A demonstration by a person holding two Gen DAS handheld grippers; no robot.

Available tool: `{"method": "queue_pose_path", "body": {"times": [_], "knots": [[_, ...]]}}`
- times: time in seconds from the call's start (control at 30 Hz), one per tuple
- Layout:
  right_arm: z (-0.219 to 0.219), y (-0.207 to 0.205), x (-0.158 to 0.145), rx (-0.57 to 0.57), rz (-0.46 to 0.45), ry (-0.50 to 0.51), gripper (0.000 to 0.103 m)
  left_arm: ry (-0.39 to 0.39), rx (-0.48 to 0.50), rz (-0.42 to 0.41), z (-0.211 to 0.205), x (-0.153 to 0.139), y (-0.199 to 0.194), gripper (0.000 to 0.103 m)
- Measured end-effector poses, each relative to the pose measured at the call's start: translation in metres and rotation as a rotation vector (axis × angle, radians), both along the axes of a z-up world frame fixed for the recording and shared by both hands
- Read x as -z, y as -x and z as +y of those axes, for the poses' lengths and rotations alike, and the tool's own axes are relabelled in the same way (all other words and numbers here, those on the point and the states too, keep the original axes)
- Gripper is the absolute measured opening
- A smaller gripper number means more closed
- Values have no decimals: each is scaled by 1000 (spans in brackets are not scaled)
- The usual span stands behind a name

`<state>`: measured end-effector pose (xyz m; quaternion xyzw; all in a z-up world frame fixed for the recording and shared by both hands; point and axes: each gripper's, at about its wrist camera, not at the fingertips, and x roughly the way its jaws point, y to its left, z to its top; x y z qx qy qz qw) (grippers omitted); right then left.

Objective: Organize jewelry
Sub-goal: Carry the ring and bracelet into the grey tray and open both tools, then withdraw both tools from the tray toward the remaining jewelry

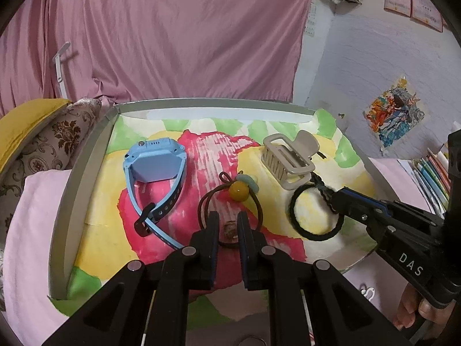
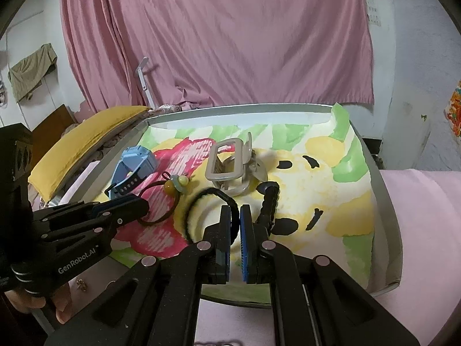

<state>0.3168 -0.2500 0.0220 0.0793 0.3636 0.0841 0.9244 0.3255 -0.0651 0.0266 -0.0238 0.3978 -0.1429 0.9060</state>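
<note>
A painted tray [image 1: 86, 155] holds a blue smartwatch [image 1: 152, 170], a beige claw hair clip [image 1: 288, 155], a brown hair tie with yellow and green beads [image 1: 239, 191] and a black braided hair tie [image 1: 314, 210]. My left gripper [image 1: 227, 225] has its jaws a little apart around the brown tie's small bead [image 1: 229, 230], without pressing it. My right gripper [image 2: 235, 213] is shut on the black hair tie [image 2: 207, 194], which also shows in the left wrist view. The watch [image 2: 132, 170], the clip [image 2: 230, 167] and the brown tie [image 2: 173, 186] show in the right wrist view.
The tray [image 2: 386, 201] rests on a pink sheet [image 2: 426, 230]. A yellow cushion [image 2: 86, 141] lies at the left. A pink curtain [image 1: 173, 34] hangs behind. Books and pens [image 1: 432, 173] stand at the right.
</note>
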Motion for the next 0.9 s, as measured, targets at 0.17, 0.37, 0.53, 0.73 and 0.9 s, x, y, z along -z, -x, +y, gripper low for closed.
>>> {"method": "queue_pose_path", "body": {"times": [0.17,0.37,0.53,0.73,0.9], "knots": [[-2,0,1,3,2,-12,7,27,-1,-19,4,-4,2,21],[-2,10,-6,30,-53,9,34,59,3,-98,9,-15,14,34],[-5,28,-18,98,-137,47,44,102,-21,-191,18,-29,28,59],[-10,62,-40,143,-277,26,74,140,-67,-295,33,-44,57,84],[-10,96,-54,148,-376,-2,95,156,-86,-360,42,-54,85,100]]}}
